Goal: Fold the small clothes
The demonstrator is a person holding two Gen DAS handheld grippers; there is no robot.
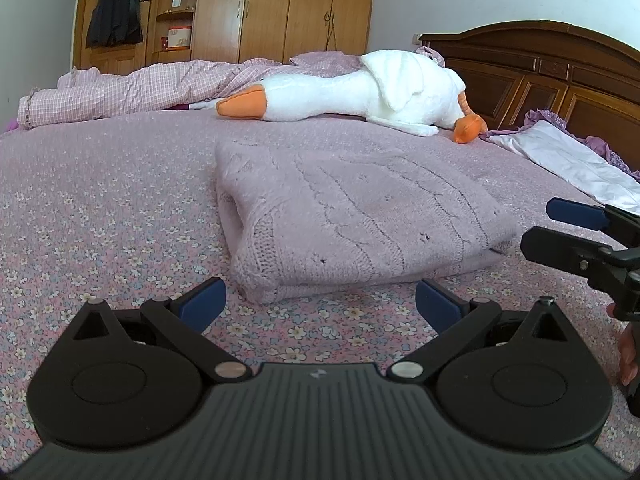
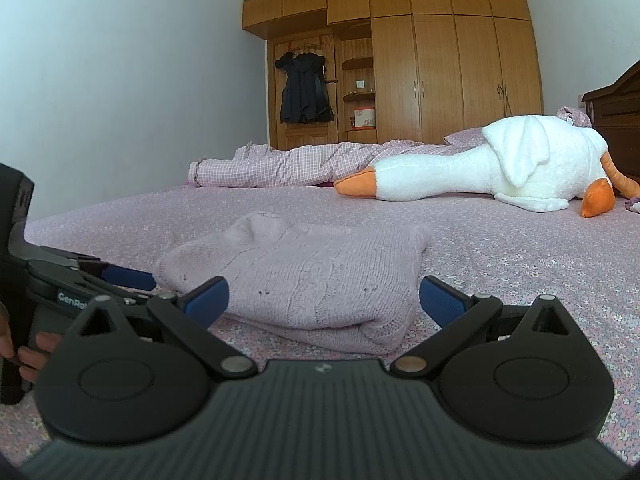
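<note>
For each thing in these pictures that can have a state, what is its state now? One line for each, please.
Left gripper: open, holds nothing.
Right gripper: open, holds nothing.
Knitted lilac sweater: folded, lying flat on the bed, apart from both grippers.
Plush goose: lying on its side.
Checked duvet: rumpled at the far edge.
Wardrobe doors: shut.
Black dress: hanging on the wardrobe.
</note>
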